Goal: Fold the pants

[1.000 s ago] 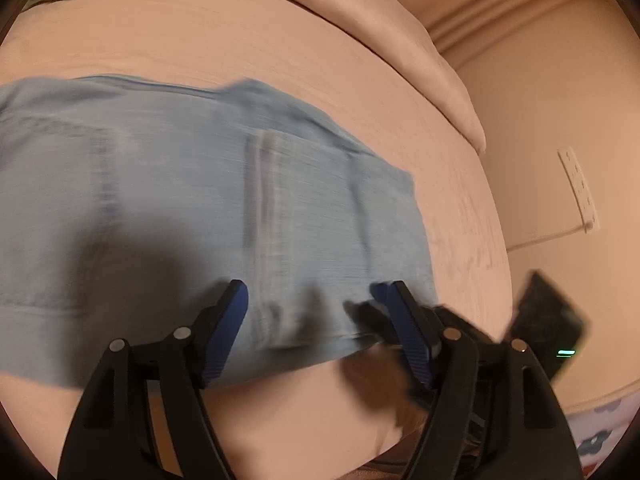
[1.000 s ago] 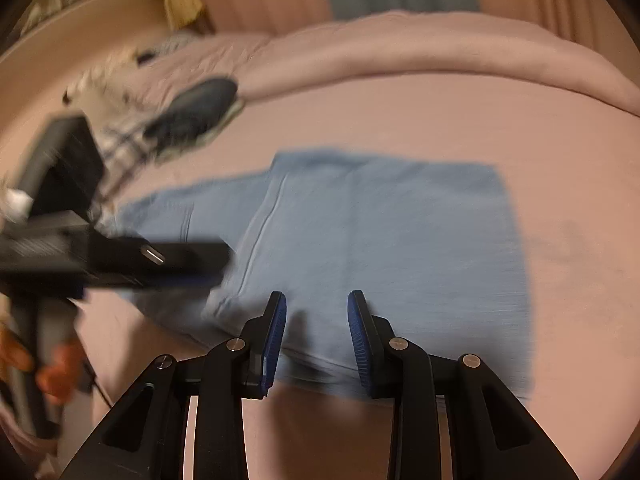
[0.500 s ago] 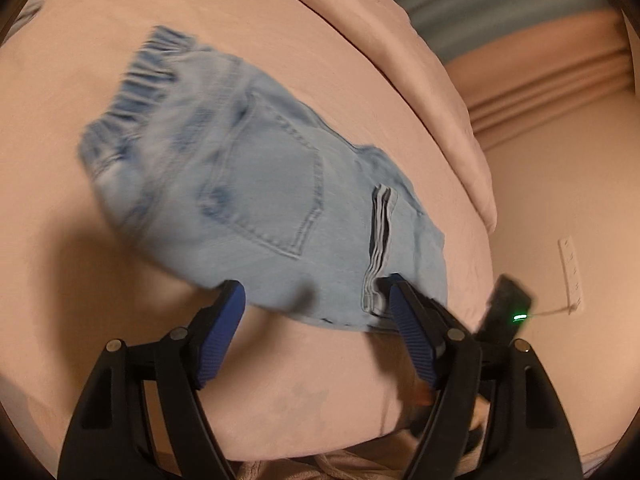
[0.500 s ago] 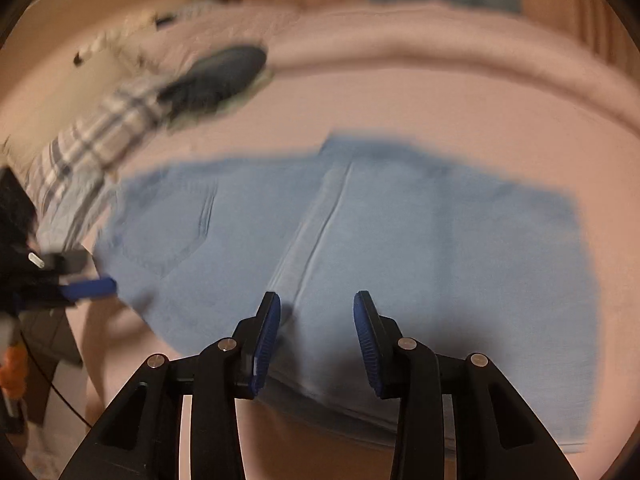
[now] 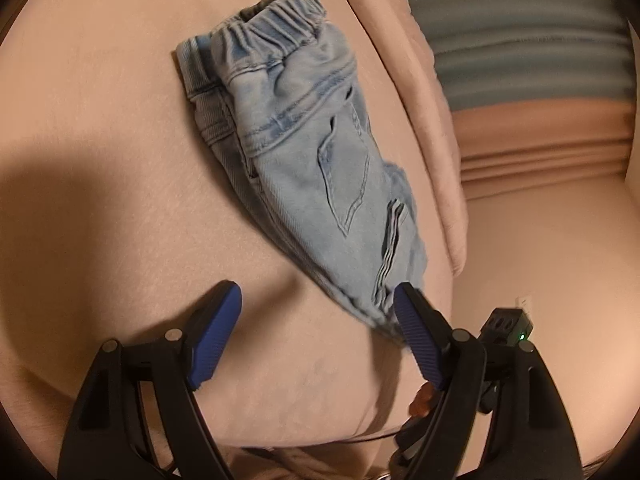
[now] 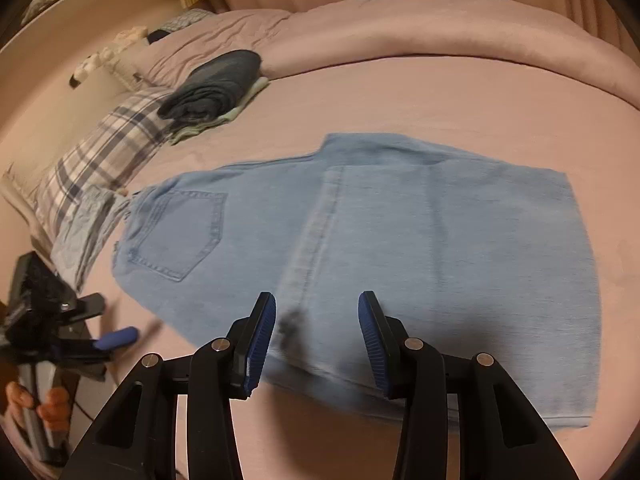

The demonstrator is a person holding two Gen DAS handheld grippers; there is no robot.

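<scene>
Across a pink bed (image 6: 440, 92), one pair of light-blue denim pants (image 6: 400, 256) lies folded flat, back pocket up, near the front edge. Curtains hang behind the rolled duvet. One plaid pillow (image 6: 100, 152) and one dark folded garment (image 6: 216, 84) lie at the far left. Both blue-padded tools hover low over the sheet: the right hand-held gripper (image 6: 316, 336) gapes above the pants' near edge, while the left hand-held gripper (image 5: 316, 328) stands wide open and empty, its right finger beside the pants' corner.

Pink bed (image 6: 440, 92), filling the frame: folded light-blue jeans (image 6: 400, 248) at centre; dark folded garment stack (image 6: 216, 84) upper left; plaid pillow (image 6: 100, 152) at left edge.
</scene>
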